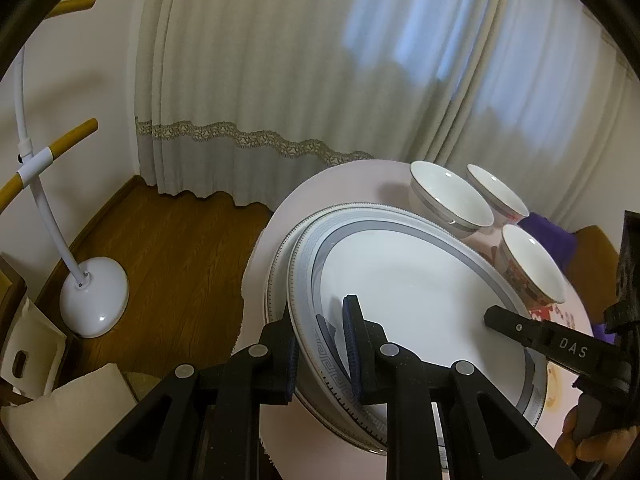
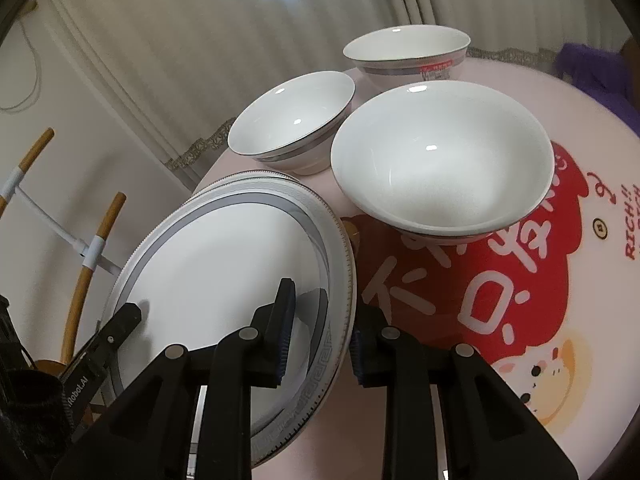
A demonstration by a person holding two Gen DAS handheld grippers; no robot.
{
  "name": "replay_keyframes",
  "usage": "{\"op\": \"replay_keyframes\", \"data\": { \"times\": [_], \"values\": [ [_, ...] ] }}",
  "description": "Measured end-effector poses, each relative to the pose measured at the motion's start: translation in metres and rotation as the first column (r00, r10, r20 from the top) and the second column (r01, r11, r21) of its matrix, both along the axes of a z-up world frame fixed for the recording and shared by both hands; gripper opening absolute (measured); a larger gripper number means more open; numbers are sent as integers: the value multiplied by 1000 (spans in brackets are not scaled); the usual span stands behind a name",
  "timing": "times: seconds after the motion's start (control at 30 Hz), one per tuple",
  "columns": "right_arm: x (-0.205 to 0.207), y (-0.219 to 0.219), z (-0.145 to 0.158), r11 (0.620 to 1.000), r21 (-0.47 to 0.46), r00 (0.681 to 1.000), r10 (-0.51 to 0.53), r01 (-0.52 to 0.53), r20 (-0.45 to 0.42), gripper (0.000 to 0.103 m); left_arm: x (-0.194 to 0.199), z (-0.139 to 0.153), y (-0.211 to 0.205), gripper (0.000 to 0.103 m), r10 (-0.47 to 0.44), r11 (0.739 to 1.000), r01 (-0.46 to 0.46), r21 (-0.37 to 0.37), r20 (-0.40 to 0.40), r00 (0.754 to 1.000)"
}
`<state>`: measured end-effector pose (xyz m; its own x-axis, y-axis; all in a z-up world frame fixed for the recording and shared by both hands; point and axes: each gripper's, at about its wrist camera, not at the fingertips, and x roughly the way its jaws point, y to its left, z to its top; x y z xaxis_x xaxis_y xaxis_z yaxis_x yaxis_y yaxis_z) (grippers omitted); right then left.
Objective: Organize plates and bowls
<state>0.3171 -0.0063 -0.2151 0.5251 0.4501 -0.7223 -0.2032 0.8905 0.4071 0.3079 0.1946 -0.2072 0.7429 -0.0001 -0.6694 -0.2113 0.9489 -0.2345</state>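
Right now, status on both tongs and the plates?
Left tongs shut on grey-banded white top plate rim. Right tongs straddle its opposite rim, pads off. Plate on stack. Three white bowls beside, clear.

Behind your work hangs a pleated cream curtain (image 1: 280, 60) with a lace trim band (image 1: 248, 138) across it. On the brown wooden plank floor (image 1: 176, 240) you have a white curved stand on a domed base (image 1: 94, 304) — its pegs are tan wood. A purple cloth (image 2: 600, 76) lies at the round pink table's (image 2: 500, 280) far edge — red cartoon print on top.
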Motion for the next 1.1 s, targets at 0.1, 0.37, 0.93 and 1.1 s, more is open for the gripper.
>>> {"op": "replay_keyframes", "data": {
  "times": [0.1, 0.37, 0.93, 1.1],
  "values": [
    [2, 0, -1, 1000, 14, 1000, -3, 3, -14, 26, -1, 0, 0, 17, 0, 1000, 0, -1, 0, 1000],
    [3, -1, -2, 999, 44, 999, -1, 2, -37, 26, -3, 2, -1, 17, 11, 1000, -11, -4, 3, 1000],
    [11, -18, -12, 990, 138, 998, 45, -38, -50, 24, -13, 5, -13, 19, 46, 999, -47, 25, 15, 999],
    [13, -27, -17, 986, 159, 997, 58, -50, -44, 24, -14, 5, -17, 19, 48, 998, -49, 40, 16, 999]
  ]
}}
